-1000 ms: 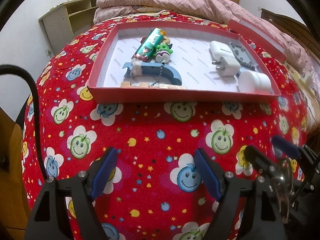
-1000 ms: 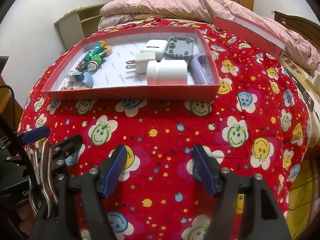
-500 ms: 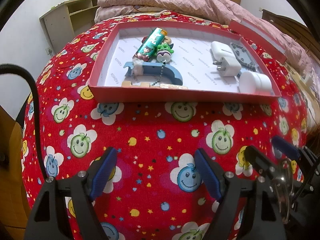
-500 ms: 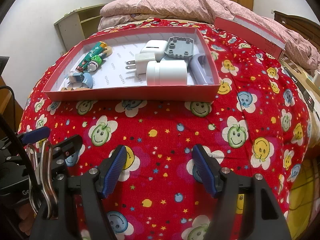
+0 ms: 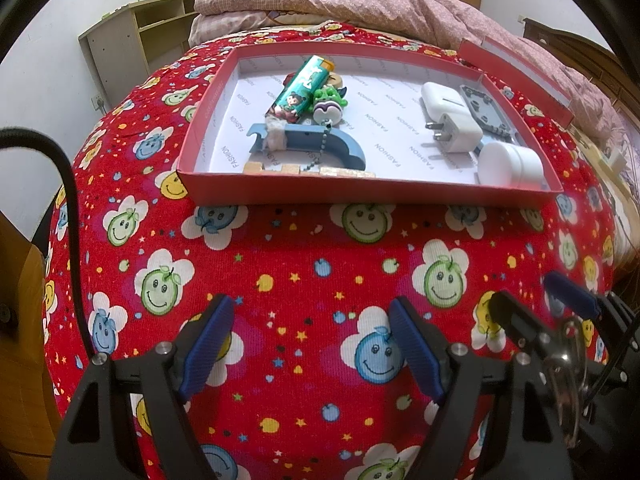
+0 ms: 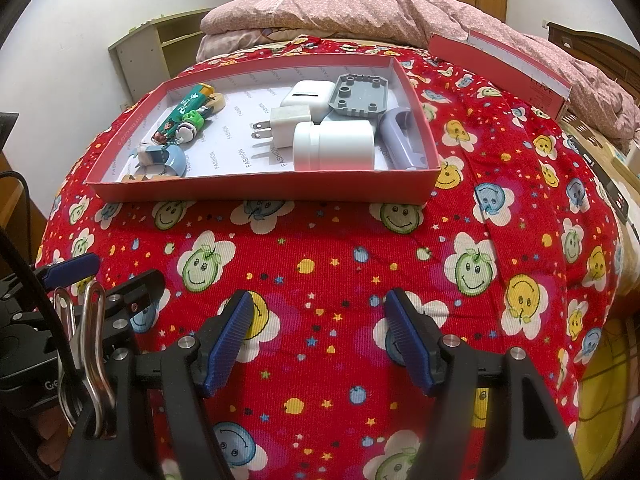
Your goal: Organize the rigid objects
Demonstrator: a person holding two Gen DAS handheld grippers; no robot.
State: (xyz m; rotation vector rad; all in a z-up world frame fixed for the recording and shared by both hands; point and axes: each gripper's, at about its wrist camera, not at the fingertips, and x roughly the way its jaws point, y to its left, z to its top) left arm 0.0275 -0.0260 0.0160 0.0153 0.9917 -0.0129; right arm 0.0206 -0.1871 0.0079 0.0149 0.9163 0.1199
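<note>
A red shallow box (image 5: 360, 194) (image 6: 260, 190) lies on the red smiley-print bedspread ahead of both grippers. Inside on its left are a green lighter (image 5: 304, 90) (image 6: 182, 114), a green toy keychain (image 5: 330, 102) and a blue curved piece (image 5: 316, 146) (image 6: 164, 158). On its right are a white plug adapter (image 5: 456, 130) (image 6: 286, 126), a white jar on its side (image 5: 510, 164) (image 6: 334, 146), a grey plate (image 5: 486, 110) (image 6: 358, 96) and a lilac handle (image 6: 400, 138). My left gripper (image 5: 310, 344) and right gripper (image 6: 318, 338) are open and empty, well short of the box.
The box lid (image 6: 500, 70) lies at the back right beside a pink quilt (image 6: 360, 12). A wooden shelf unit (image 5: 136, 46) stands at the back left. The bed edge drops off at the left and right. The right gripper shows in the left wrist view (image 5: 560, 320).
Nothing has visibly changed; both grippers stay open and still, apart from a very slight camera shift.
</note>
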